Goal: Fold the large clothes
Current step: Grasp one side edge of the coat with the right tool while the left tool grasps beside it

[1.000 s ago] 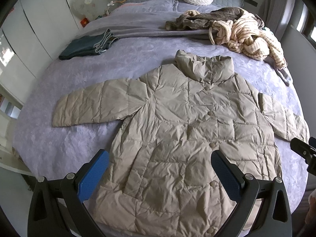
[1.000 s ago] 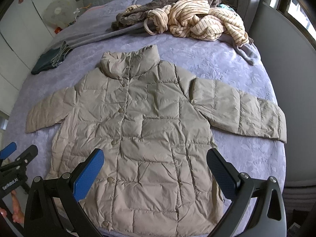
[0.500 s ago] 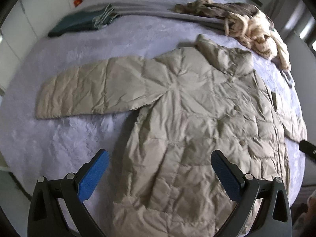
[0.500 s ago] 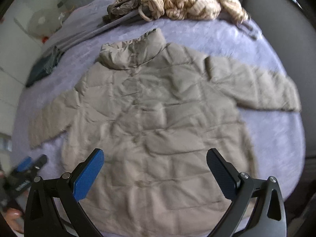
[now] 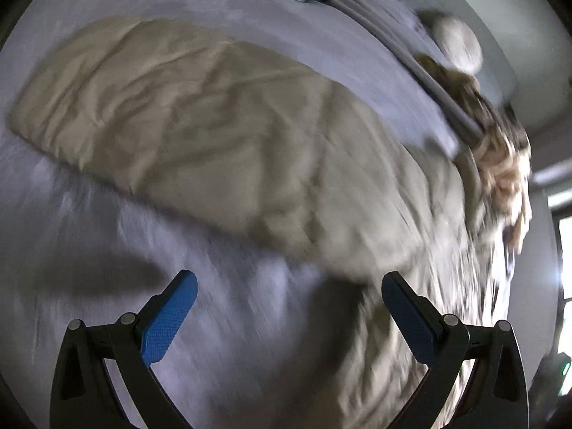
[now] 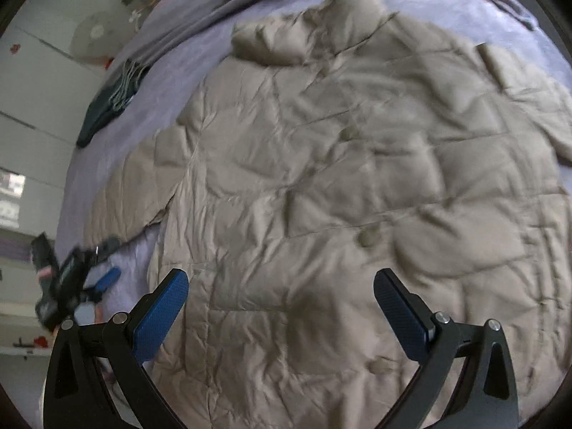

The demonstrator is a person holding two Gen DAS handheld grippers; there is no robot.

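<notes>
A beige quilted puffer jacket [image 6: 357, 178] lies flat, front up and buttoned, on a lilac bed [image 5: 250, 339]. In the left wrist view its left sleeve [image 5: 178, 114] stretches out ahead, blurred by motion. My left gripper [image 5: 289, 282] is open and empty, low over the bedcover just below that sleeve near the armpit. My right gripper [image 6: 280, 280] is open and empty, low over the jacket's front below a button [image 6: 367, 236]. The left gripper [image 6: 89, 279] also shows in the right wrist view, beside the sleeve.
Folded dark jeans [image 6: 107, 103] lie at the bed's left side. A heap of striped and brown clothes [image 5: 500, 164] lies beyond the collar. A round white cushion [image 5: 455, 44] sits by the headboard. White wardrobe doors [image 6: 32, 107] stand left.
Both grippers have dropped much closer to the bed. The left swung left toward the left sleeve; the right came down over the jacket's front. Both stay open.
</notes>
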